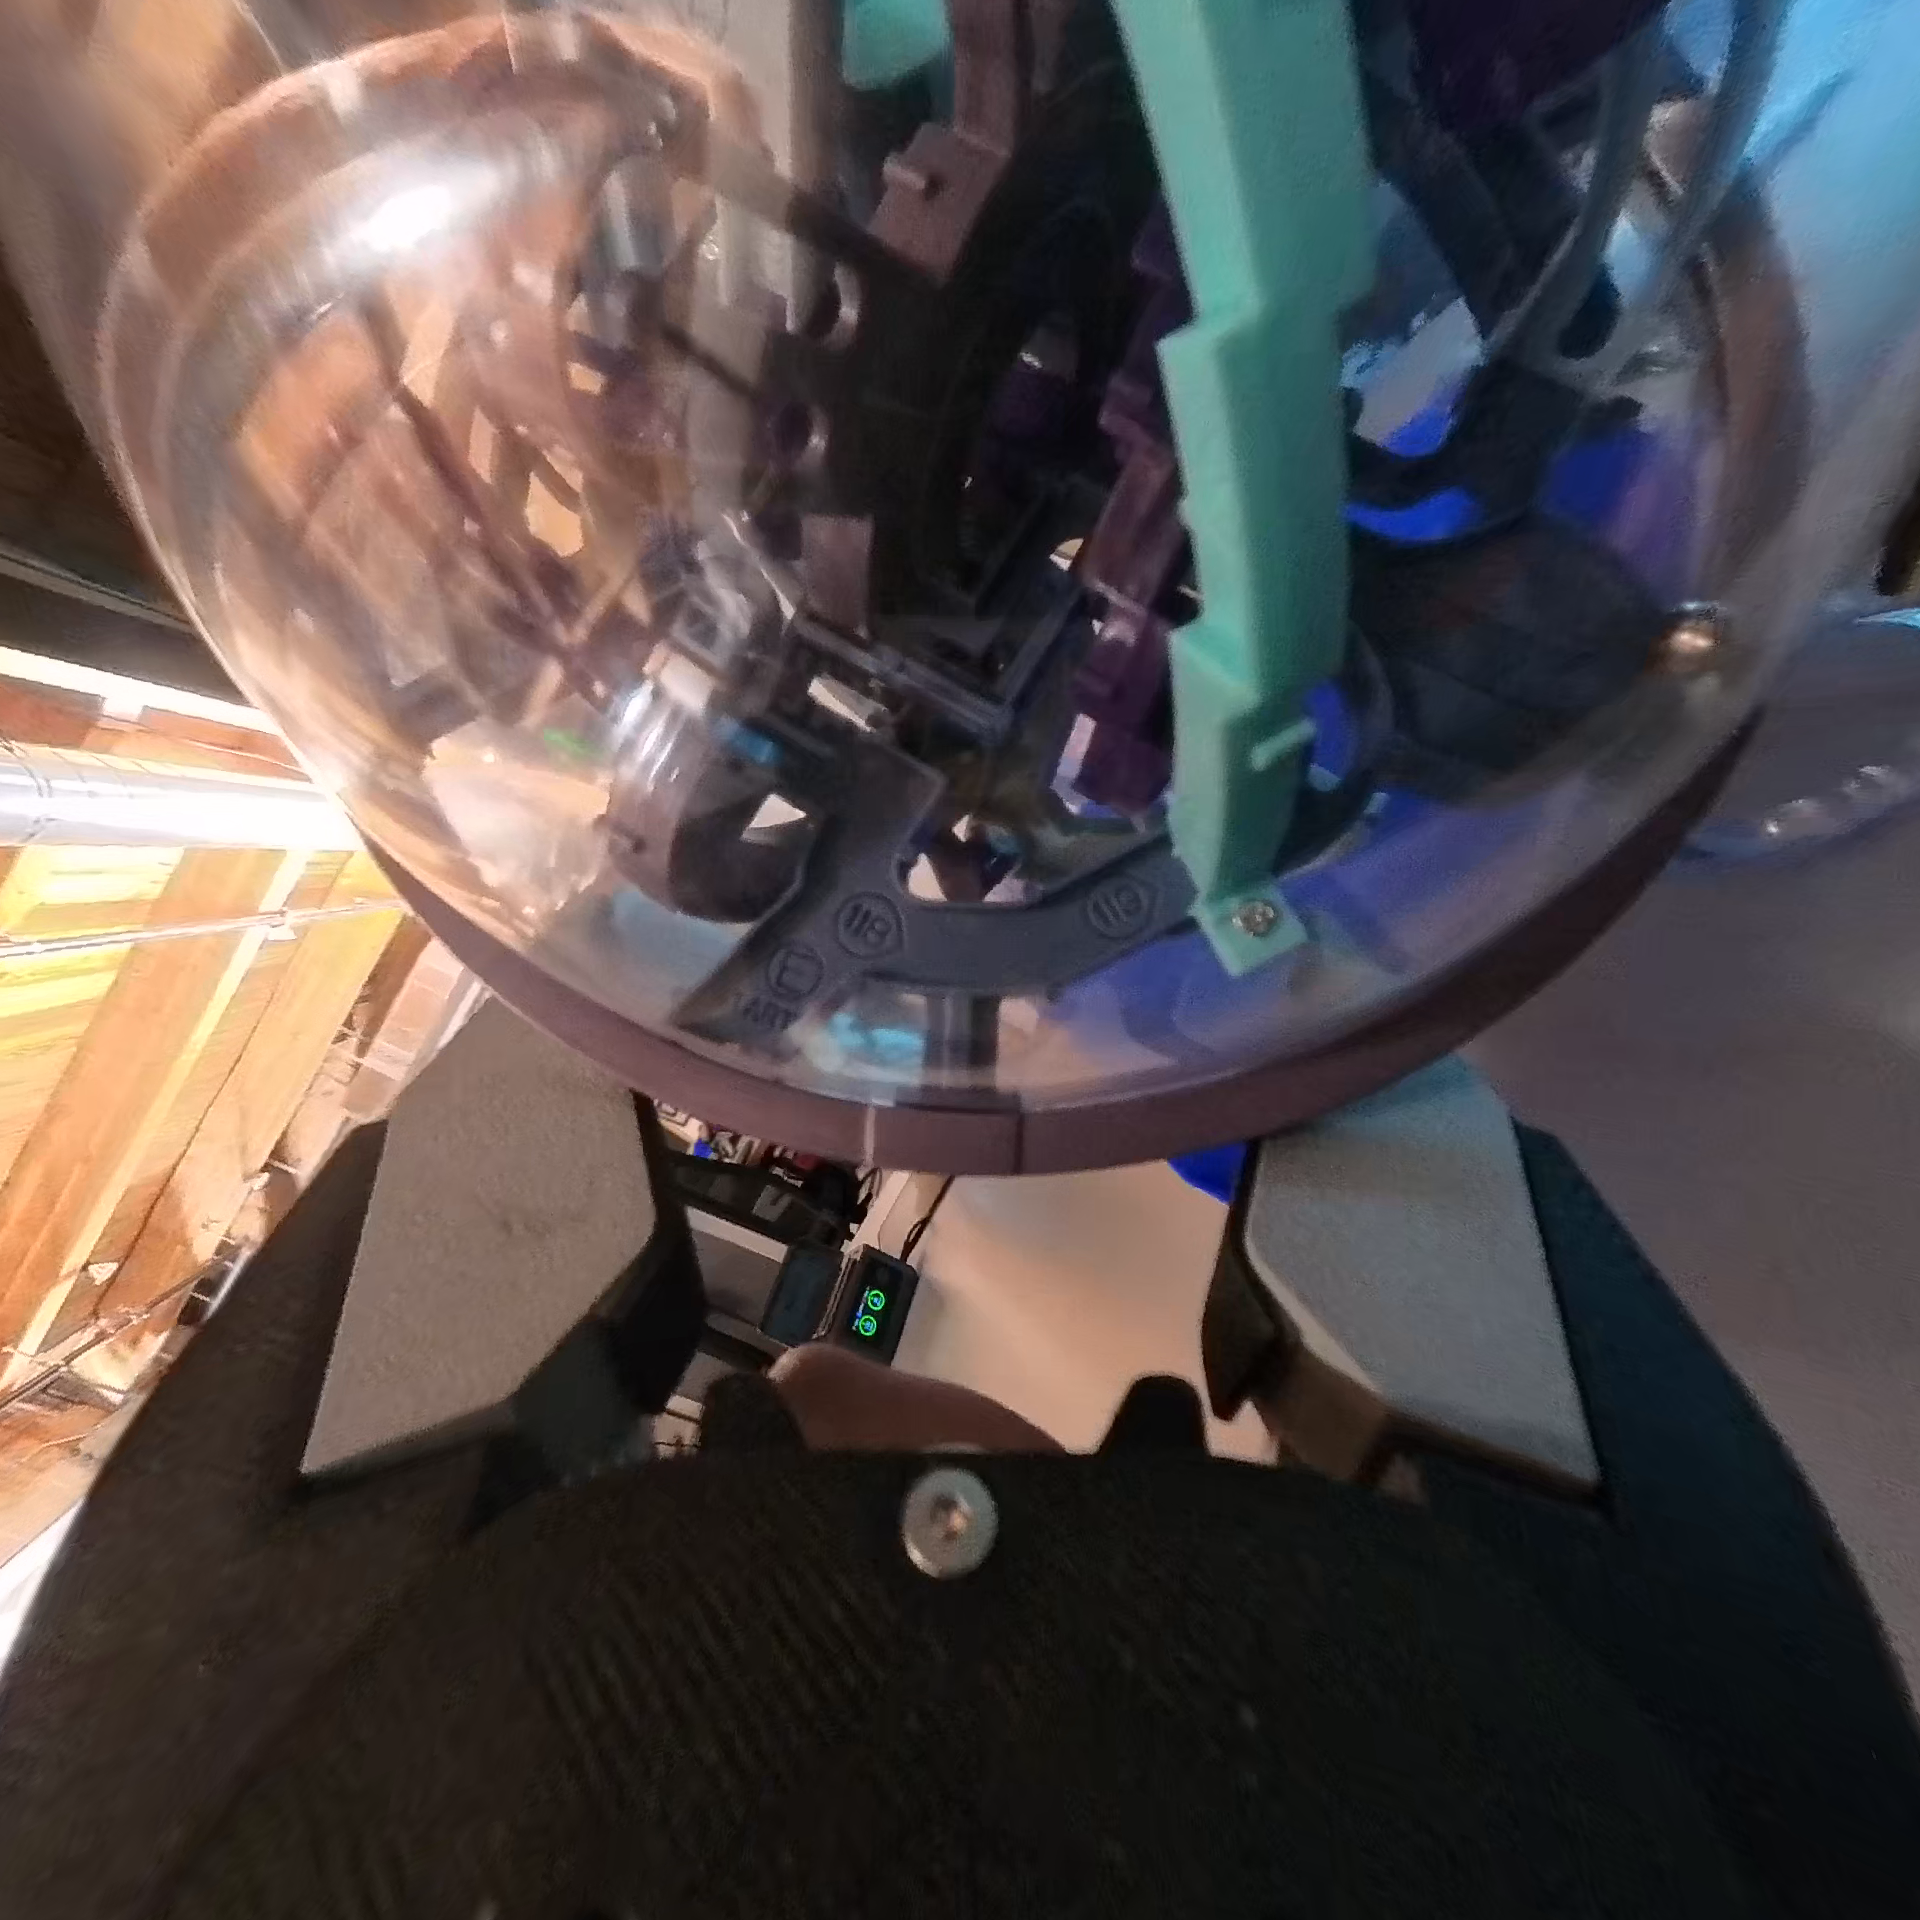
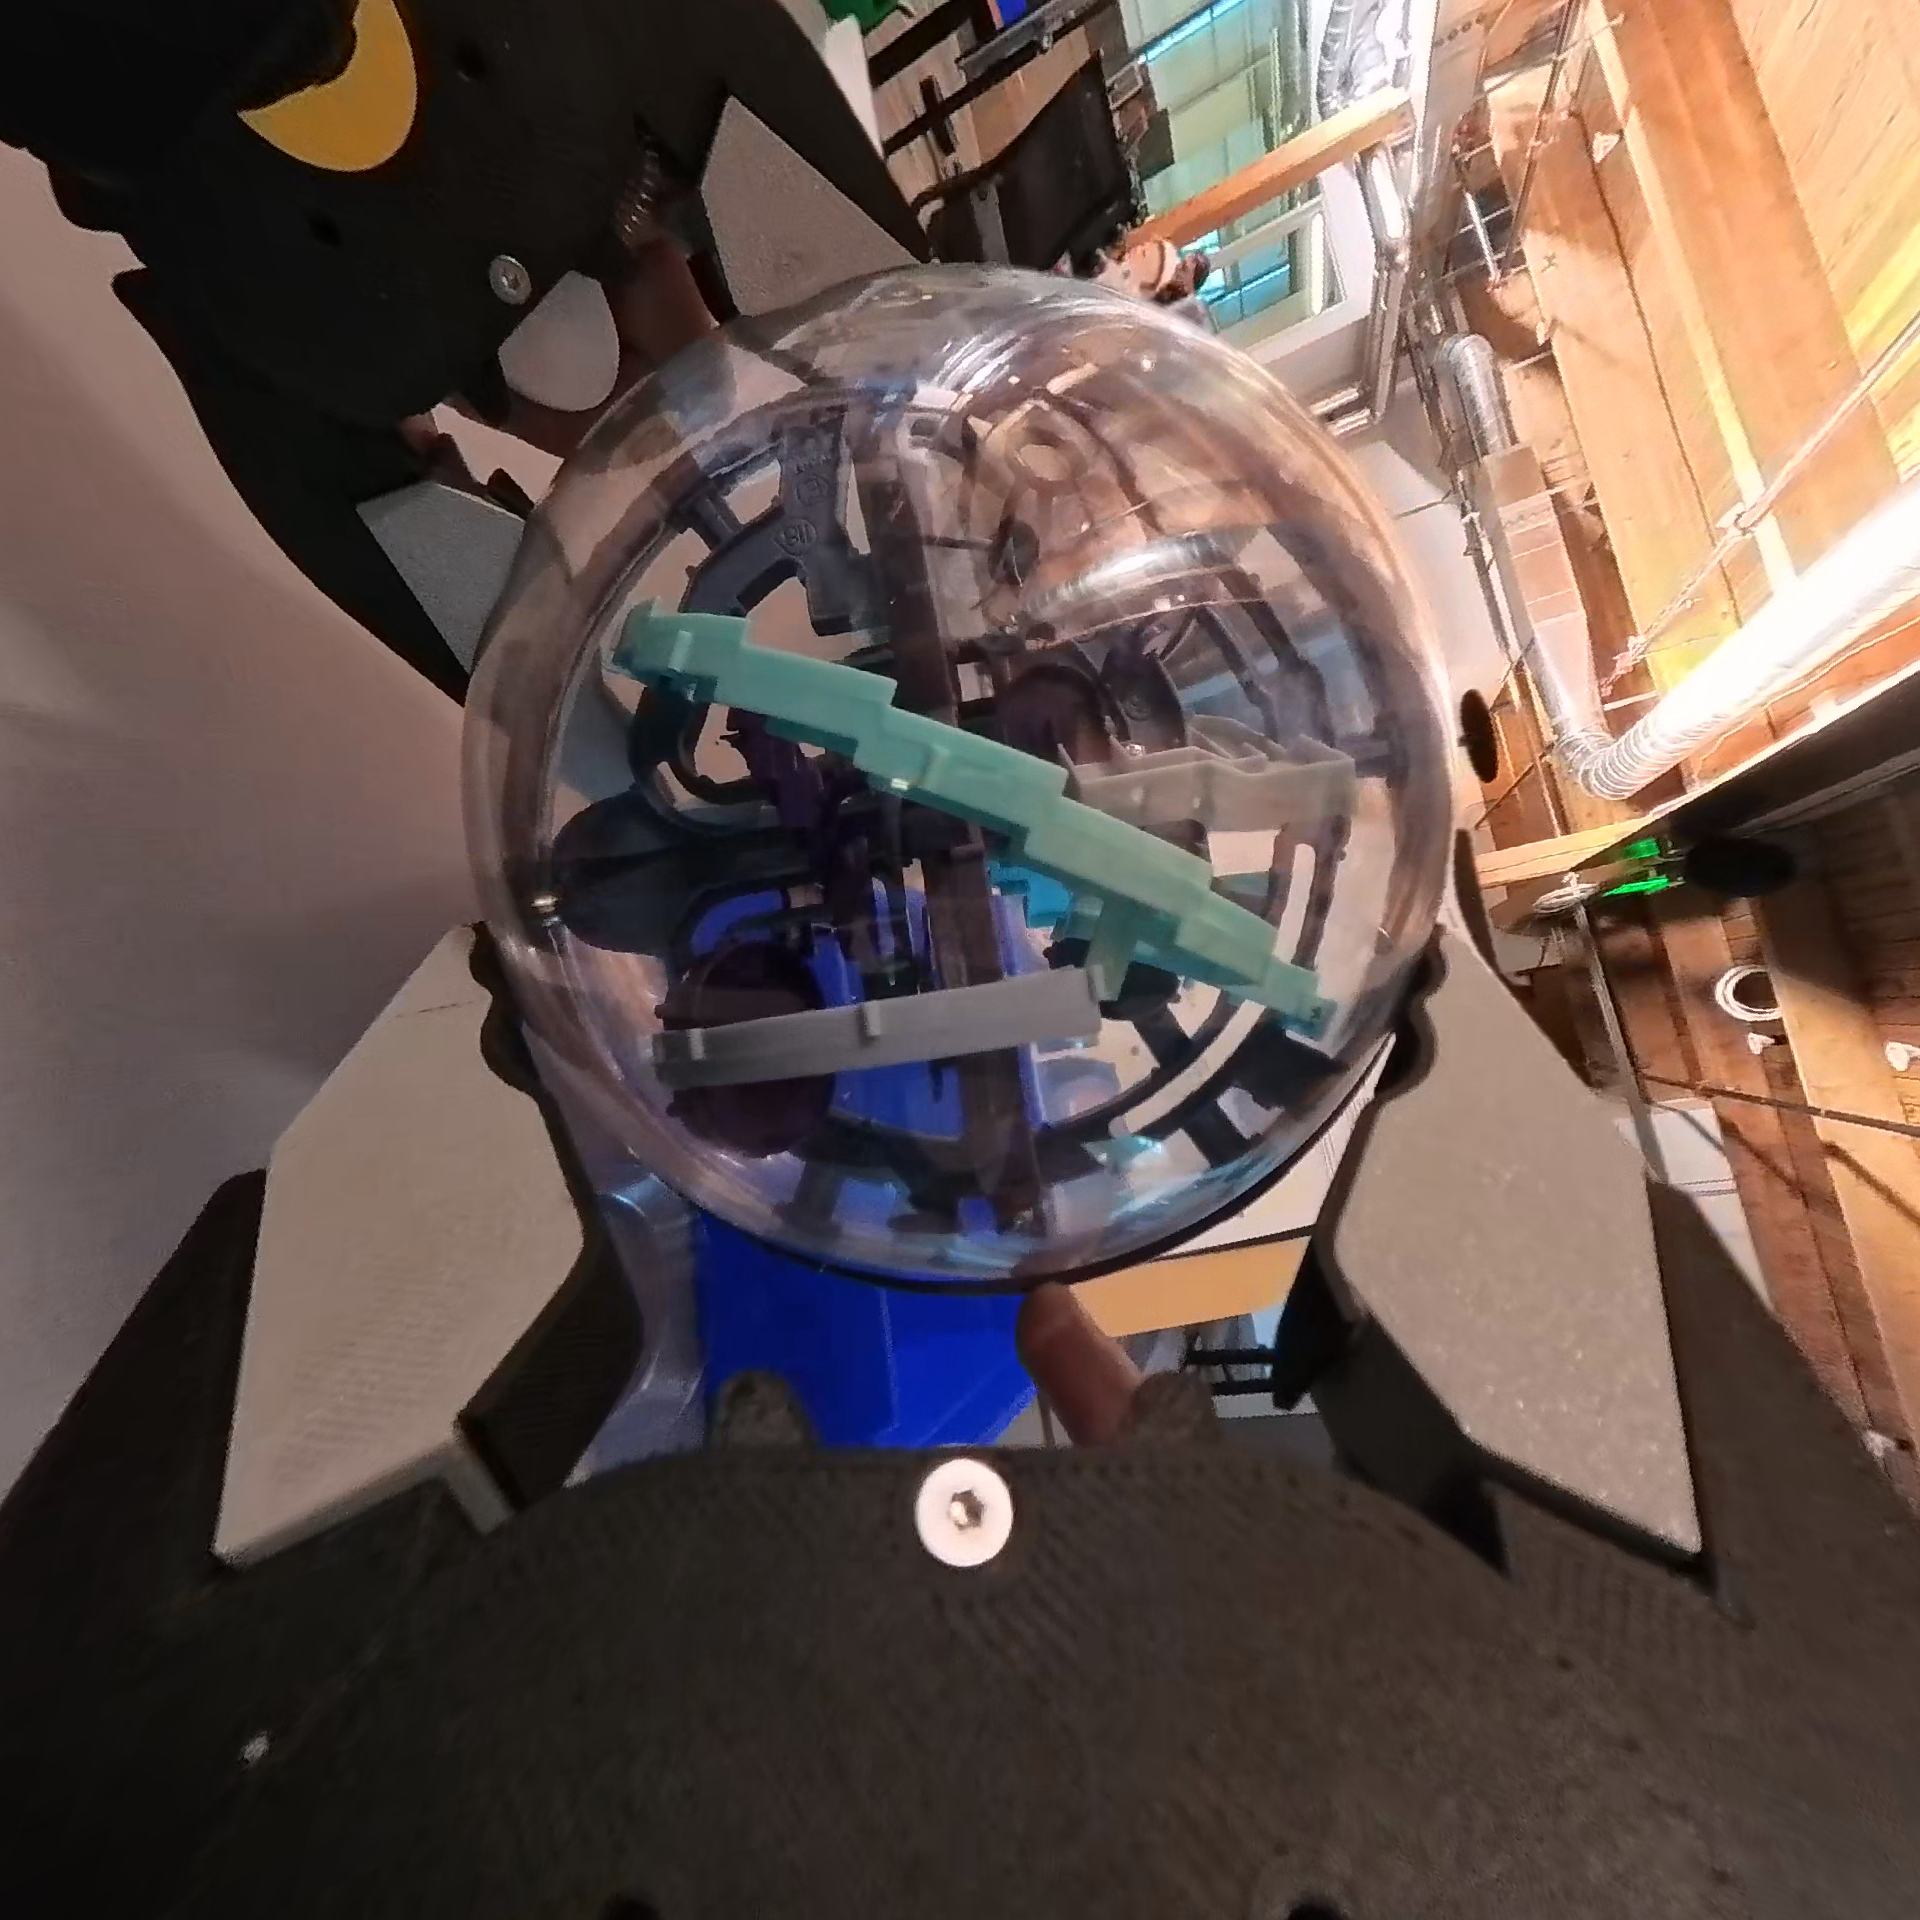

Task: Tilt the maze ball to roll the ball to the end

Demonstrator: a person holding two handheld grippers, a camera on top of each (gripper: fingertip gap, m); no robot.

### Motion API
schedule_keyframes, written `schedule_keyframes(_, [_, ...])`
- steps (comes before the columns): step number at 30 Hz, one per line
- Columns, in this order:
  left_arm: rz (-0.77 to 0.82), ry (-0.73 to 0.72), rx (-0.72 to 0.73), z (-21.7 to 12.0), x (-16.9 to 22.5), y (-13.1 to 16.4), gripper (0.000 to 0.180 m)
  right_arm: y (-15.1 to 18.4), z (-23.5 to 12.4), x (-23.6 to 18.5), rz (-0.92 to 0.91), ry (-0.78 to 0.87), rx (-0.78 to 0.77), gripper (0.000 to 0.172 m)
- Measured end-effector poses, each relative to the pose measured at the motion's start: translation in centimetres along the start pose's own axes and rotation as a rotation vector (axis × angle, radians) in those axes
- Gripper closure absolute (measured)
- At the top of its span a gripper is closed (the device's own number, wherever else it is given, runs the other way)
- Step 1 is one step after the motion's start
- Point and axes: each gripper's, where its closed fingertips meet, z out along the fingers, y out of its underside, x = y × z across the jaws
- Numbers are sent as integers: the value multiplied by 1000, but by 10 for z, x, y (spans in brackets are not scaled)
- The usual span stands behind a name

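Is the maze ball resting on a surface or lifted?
Lifted: the maze ball sits clamped between the right tongs, with only distant room background beneath it.

Looking like a workshop or lab in an industrial loft: exposed timber beams (image 2: 1662, 343) and silver ventilation ducting (image 2: 1475, 436) running out beyond the right jaws' right side. Showing large windows (image 2: 1236, 239) and dark equipment racks (image 2: 1049, 166) far ahead of those jaws. Glowing green between the left jaws, a small electronic display (image 1: 871, 1311).
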Motion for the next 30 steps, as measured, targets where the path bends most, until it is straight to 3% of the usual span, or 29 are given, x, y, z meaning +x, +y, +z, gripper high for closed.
schedule_keyframes(18, [-55, 93, -23, 1, 39, 9, 58, 22, 0, -27, 79, -65, -60, 14])
schedule_keyframes(30, [-109, 238, -75, -4, 78, 21, 59, 41, 3, -56, 210, -162, -103, 13])
